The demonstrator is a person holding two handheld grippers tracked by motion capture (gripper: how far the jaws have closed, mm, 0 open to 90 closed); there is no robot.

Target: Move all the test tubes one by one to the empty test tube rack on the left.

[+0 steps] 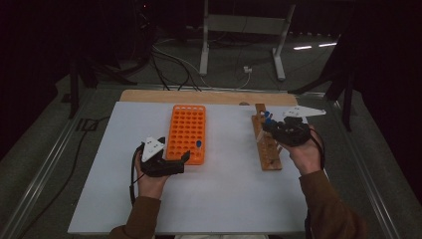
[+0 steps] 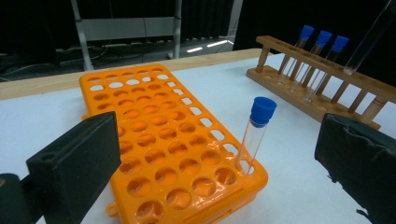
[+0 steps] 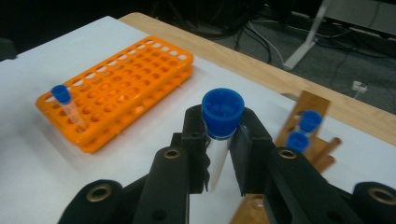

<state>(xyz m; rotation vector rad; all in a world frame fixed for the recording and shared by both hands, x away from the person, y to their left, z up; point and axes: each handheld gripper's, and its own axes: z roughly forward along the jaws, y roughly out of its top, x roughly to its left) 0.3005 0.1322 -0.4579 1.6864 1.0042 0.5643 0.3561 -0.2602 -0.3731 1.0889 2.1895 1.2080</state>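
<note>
The left claw (image 1: 186, 157) is gaping wide beside the orange rack (image 1: 188, 130), which is holding one blue-capped tube (image 2: 256, 132). Over the wooden rack (image 1: 267, 147), the right claw (image 3: 219, 149) is gripping another tube (image 3: 221, 135) just under its cap; it looks light, slick, likely brittle.

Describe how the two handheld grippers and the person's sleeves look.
Both are black two-jaw tools. The left gripper carries a pale grey three-cornered plate on top, has thick, blocky black jaw pads, and trails a black cable. The right gripper has black linkage arms with round brass-coloured pivots and a similar grey plate. The person wears brown long sleeves.
</note>
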